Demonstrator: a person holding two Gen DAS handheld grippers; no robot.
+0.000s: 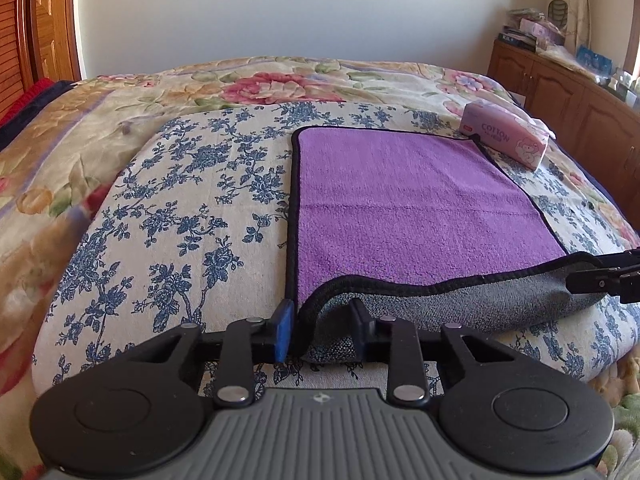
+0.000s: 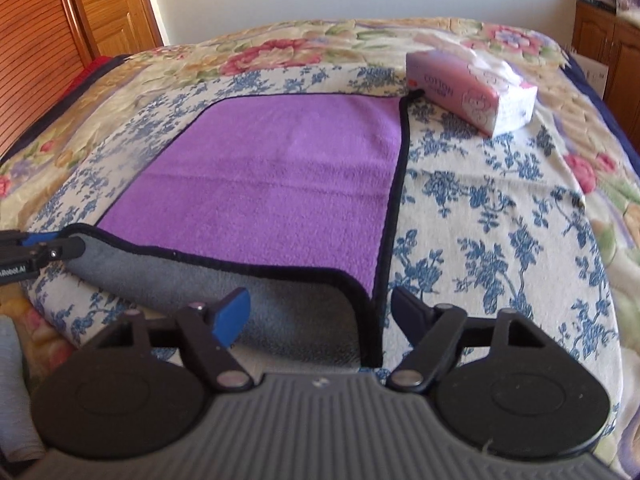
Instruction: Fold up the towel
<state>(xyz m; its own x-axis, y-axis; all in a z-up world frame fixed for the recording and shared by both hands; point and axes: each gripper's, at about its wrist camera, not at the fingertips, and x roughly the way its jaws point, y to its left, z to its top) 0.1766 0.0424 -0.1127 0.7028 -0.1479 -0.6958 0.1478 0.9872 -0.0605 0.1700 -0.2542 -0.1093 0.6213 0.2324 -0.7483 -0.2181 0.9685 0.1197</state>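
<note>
A purple towel (image 1: 408, 204) with black trim and a grey underside lies flat on the bed; it also shows in the right wrist view (image 2: 280, 176). Its near edge is folded back a little, showing the grey side (image 1: 460, 308). My left gripper (image 1: 322, 330) stands with its jaws around the towel's near left corner, a gap still between the fingers. My right gripper (image 2: 320, 312) is open wide around the near right corner (image 2: 352, 304). Each gripper's tip shows at the edge of the other's view.
A pink tissue box (image 1: 506, 136) marked COTTON sits at the towel's far right corner, also in the right wrist view (image 2: 472, 88). The bed has a blue floral cloth (image 1: 192, 200) over a flowered blanket. Wooden cabinets (image 1: 560, 92) stand right, a wooden door (image 2: 100, 8) left.
</note>
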